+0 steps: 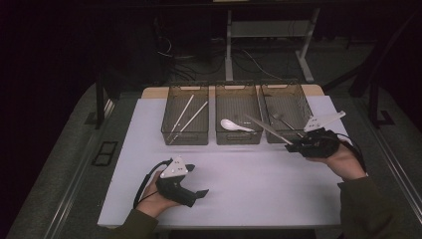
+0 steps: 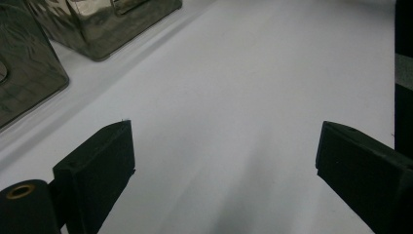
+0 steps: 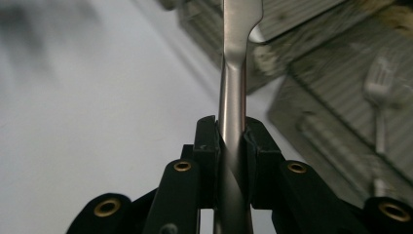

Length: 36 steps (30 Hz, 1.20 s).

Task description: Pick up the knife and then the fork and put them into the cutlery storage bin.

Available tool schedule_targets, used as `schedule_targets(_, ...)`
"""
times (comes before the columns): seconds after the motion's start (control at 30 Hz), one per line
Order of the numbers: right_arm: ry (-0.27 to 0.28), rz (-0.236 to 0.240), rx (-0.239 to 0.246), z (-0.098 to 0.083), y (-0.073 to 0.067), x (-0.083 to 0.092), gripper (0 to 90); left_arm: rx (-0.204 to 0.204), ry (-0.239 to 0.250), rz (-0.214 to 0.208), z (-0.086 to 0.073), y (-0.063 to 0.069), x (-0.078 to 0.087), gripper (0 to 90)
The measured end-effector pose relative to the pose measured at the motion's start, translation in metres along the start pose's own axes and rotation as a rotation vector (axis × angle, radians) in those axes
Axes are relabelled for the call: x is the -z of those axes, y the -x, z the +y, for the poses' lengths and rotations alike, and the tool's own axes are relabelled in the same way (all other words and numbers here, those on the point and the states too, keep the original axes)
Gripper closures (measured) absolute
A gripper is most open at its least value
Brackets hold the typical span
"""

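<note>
My right gripper (image 1: 294,145) (image 3: 232,132) is shut on the handle of a metal table knife (image 1: 268,129) (image 3: 234,83). It holds the knife just in front of the right mesh basket (image 1: 286,88), with the blade pointing left and back over the gap between the middle and right baskets. A fork (image 1: 282,119) (image 3: 379,112) lies in the right basket. My left gripper (image 1: 201,193) (image 2: 224,146) rests low over the white table (image 1: 249,184) at the front left. It is open, with bare table between its fingers.
Three mesh baskets stand in a row at the back. The left basket (image 1: 185,138) holds two chopsticks (image 1: 186,117); the middle basket (image 1: 239,139) holds a white spoon (image 1: 234,125). The white tabletop stretches between my two grippers. Table legs and cables lie beyond.
</note>
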State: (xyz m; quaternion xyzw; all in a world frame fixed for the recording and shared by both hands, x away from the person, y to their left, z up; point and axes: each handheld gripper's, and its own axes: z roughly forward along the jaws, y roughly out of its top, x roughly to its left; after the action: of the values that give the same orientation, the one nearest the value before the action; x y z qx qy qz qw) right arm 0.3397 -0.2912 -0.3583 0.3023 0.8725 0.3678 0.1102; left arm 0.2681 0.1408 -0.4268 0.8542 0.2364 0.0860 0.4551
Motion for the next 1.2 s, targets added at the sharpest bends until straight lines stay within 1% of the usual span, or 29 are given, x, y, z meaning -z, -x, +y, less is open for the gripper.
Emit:
schedule_targets(0.03, 0.003, -0.013, -0.017, 0.001, 0.004, 0.001, 77.9, 0.0, -0.001, 0.002, 0.0, 0.0, 0.0, 5.3)
schedule_targets(0.1, 0.013, -0.035, -0.037, 0.003, 0.011, 0.002, 77.9, 0.001, -0.006, 0.007, 0.0, 0.0, 0.0, 3.1)
schedule_targets(0.27, 0.013, -0.085, -0.092, 0.009, 0.032, 0.004, 77.9, 0.027, -0.009, 0.019, 0.001, 0.0, 0.0, 0.7)
schedule_targets(0.3, 0.011, -0.102, -0.101, 0.01, 0.036, 0.004, 77.9, 0.029, -0.01, 0.019, 0.001, -0.001, 0.0, 0.4)
schedule_targets(0.43, 0.005, -0.135, -0.152, 0.013, 0.053, 0.005, 77.9, 0.025, -0.01, 0.02, 0.001, 0.0, 0.0, 0.4)
schedule_targets(0.53, -0.01, -0.161, -0.19, 0.016, 0.065, 0.003, 77.9, 0.02, -0.014, 0.016, 0.001, -0.001, -0.001, 0.4)
schedule_targets(0.63, -0.026, -0.176, -0.227, 0.018, 0.078, 0.0, 77.9, 0.02, -0.018, 0.015, 0.0, -0.001, -0.001, 0.4)
schedule_targets(0.77, -0.049, -0.183, -0.273, 0.02, 0.093, -0.008, 77.9, 0.021, -0.017, 0.01, 0.001, -0.001, -0.001, 0.4)
schedule_targets(0.83, -0.066, -0.185, -0.287, 0.023, 0.098, -0.013, 77.9, 0.024, -0.011, 0.009, 0.001, 0.0, -0.001, 0.4)
schedule_targets(0.97, -0.099, -0.194, -0.301, 0.029, 0.106, -0.024, 77.9, 0.023, -0.011, 0.004, 0.001, 0.0, -0.002, 0.4)
schedule_targets(1.0, -0.106, -0.194, -0.305, 0.03, 0.109, -0.027, 77.9, 0.016, -0.017, 0.003, 0.001, -0.001, -0.002, 0.4)
schedule_targets(1.2, -0.155, -0.221, -0.333, 0.036, 0.121, -0.044, 77.9, 0.015, -0.021, -0.006, 0.001, 0.001, -0.004, 0.4)
